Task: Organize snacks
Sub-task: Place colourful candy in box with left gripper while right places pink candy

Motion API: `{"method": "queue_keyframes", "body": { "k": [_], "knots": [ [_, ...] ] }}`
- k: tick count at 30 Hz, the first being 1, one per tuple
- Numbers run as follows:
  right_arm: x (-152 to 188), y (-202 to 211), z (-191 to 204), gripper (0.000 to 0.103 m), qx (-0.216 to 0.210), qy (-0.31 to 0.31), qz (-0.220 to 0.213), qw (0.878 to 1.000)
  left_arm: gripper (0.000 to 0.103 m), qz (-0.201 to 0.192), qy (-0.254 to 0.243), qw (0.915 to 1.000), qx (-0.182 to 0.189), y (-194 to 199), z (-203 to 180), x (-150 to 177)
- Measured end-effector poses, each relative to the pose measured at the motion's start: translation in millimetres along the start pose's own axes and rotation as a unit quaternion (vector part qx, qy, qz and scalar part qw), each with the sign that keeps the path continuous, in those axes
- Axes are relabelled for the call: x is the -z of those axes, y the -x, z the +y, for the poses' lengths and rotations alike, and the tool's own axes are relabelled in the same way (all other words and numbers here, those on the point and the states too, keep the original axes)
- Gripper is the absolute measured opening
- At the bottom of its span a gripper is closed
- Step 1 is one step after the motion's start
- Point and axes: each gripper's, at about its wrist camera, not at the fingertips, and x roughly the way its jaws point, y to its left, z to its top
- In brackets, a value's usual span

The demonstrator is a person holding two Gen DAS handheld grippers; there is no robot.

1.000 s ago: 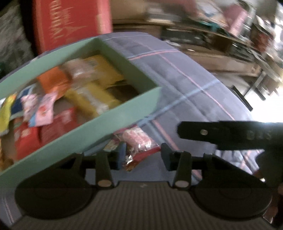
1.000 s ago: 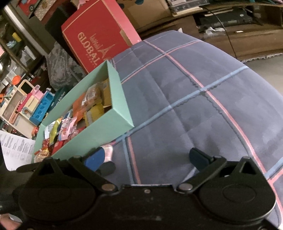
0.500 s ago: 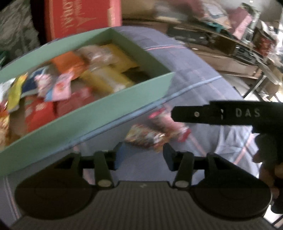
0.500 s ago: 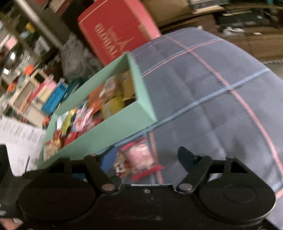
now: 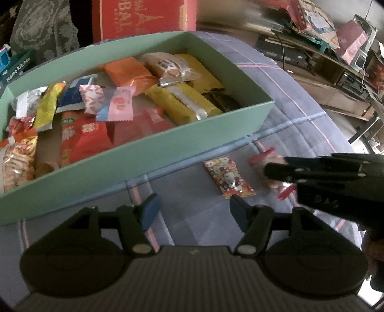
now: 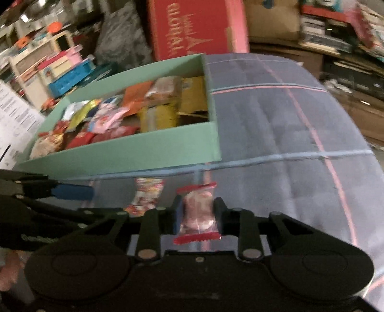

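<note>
A green box full of several snack packets stands on a blue plaid cloth. My right gripper is shut on a clear snack packet with red ends, just in front of the box; in the left wrist view it comes in from the right over that packet. A red and yellow cartoon snack packet lies on the cloth beside it. My left gripper is open and empty, just short of the cartoon packet.
A red cardboard carton stands behind the box. Toys and a blue crate sit at the far left. Cluttered low shelves run along the right. The cloth stretches right of the box.
My right gripper has moved left and closed on the clear red-ended packet. My left gripper has drawn back and opened wider, so both loose packets now lie ahead of it.
</note>
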Motion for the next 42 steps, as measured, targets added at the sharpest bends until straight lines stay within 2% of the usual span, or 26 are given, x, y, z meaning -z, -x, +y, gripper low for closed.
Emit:
{"method": "queue_keyframes", "body": {
  "k": [5, 8, 12, 14, 15, 17, 22, 26, 33, 42],
  "knots": [
    [14.5, 9.8, -21.4, 0.026, -0.014, -0.049, -0.018, 0.999, 0.065, 0.0, -0.013, 0.9999, 0.008, -4.8, -16.8, -9.7],
    [18.3, 11.0, -15.7, 0.026, -0.007, -0.032, -0.025, 0.999, 0.065, 0.004, -0.017, 0.9998, 0.006, -12.5, -28.8, -18.0],
    [18.8, 11.7, -14.3, 0.027, -0.002, -0.024, -0.03, 0.999, 0.061, 0.005, -0.023, 0.9996, -0.017, -24.0, -36.4, -23.6],
    [18.7, 11.3, -15.8, 0.027, -0.003, -0.026, -0.032, 0.999, 0.046, -0.002, -0.045, 0.9985, -0.032, -25.4, -39.7, -23.2],
    [19.1, 10.4, -15.0, 0.027, -0.003, -0.026, -0.033, 0.999, 0.043, -0.007, -0.058, 0.9974, -0.041, -24.9, -41.0, -21.7],
    [20.2, 11.4, -15.0, 0.026, -0.002, -0.022, -0.036, 0.999, 0.028, -0.013, -0.069, 0.9968, -0.038, -22.1, -38.6, -18.3],
    [23.4, 13.7, -9.8, 0.026, 0.01, -0.009, -0.039, 0.999, 0.025, -0.012, -0.063, 0.9971, -0.04, -13.3, -24.2, -9.7],
    [25.1, 15.8, -8.4, 0.026, 0.014, -0.002, -0.038, 0.999, 0.024, -0.006, -0.039, 0.998, -0.05, -4.2, -8.9, -0.2],
    [26.2, 21.1, -12.4, 0.024, -0.003, -0.041, -0.021, 0.999, 0.022, -0.001, -0.009, 0.9988, -0.048, 10.7, 10.4, 13.9],
    [16.1, 35.0, -2.9, 0.023, -0.015, -0.053, -0.028, 0.998, 0.022, -0.026, 0.015, 0.999, -0.034, 41.3, 28.6, 22.7]
  ]
}}
